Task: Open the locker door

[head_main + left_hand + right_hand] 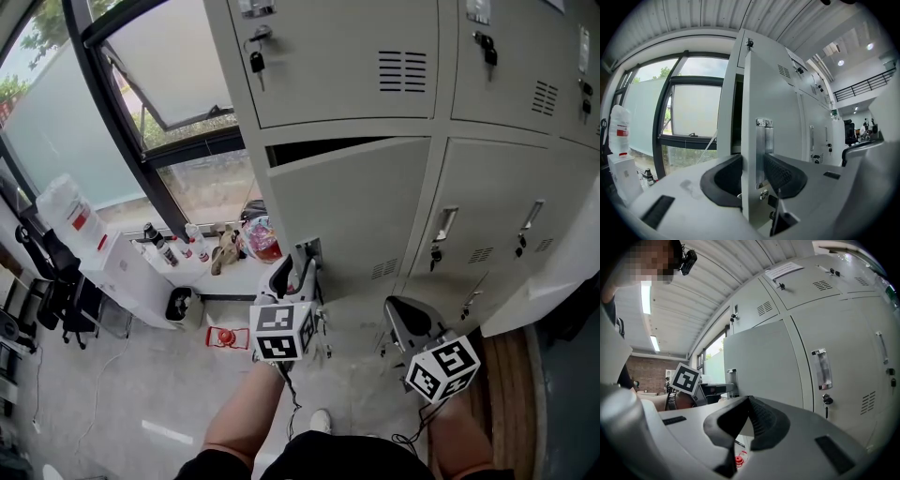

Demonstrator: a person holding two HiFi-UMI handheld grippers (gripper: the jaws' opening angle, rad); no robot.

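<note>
Here, left gripper point(753, 161) pinches the locker door point(780, 103), interior hidden; right gripper point(749, 401) pressed together.

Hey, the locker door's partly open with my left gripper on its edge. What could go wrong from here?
1. The left gripper clasps only the thin edge of the locker door at the handle; it could slip off as the door swings.
2. The door probably swings toward the shut right gripper in front of the neighbouring locker and could hit it.
</note>
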